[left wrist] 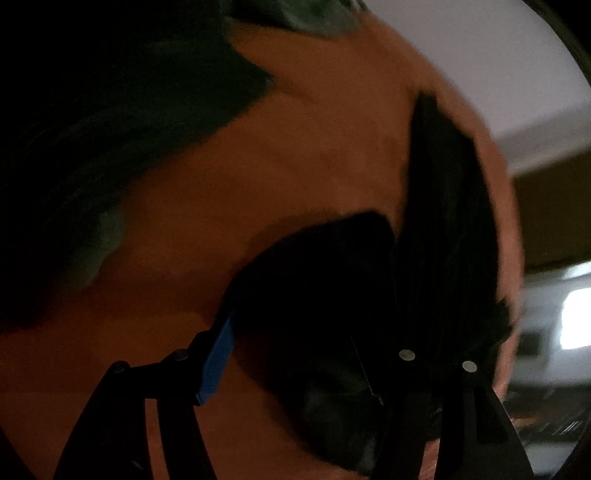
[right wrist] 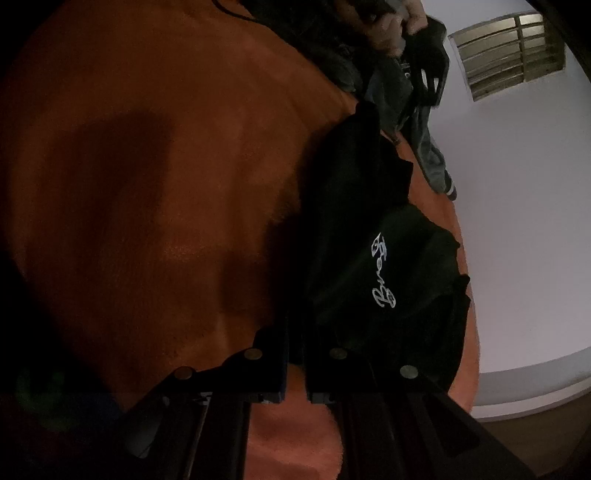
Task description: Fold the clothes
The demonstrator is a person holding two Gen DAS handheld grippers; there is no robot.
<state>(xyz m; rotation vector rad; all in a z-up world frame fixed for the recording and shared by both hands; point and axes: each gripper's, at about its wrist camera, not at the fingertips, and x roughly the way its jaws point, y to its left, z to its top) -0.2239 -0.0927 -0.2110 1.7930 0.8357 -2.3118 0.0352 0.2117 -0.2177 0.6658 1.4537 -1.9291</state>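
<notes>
Everything lies on the orange blanket (right wrist: 155, 177), a soft, slightly fuzzy cloth that fills most of both views and serves as my landmark.

My right gripper (right wrist: 295, 354) has its two fingers drawn almost together, with only a thin dark slit between the pads. A fold of the black garment (right wrist: 369, 236) runs down into that slit, so I am pinching its edge. The garment is limp, matte fabric, bunched into rounded lumps near the right edge of the blanket. White looping script (right wrist: 382, 273) is printed on it, too curled to read. Beyond the garment, at the far corner of the blanket, a grey piece of clothing (right wrist: 428, 147) hangs in long folds under a person's hand (right wrist: 402, 26), against a pale smooth wall with a slatted vent (right wrist: 509, 55).

My left gripper (left wrist: 295, 332) shows a blue pad (left wrist: 218, 362) on its left finger, well apart from the other finger, so the fingers stand spread. Black cloth (left wrist: 325, 280) lies in the gap and rises in a pointed flap over the blanket; the view is dim and smeared, and I cannot tell whether the pads press on it. A dark greenish heap of cloth (left wrist: 110, 122) lies on the far left part of the blanket.
</notes>
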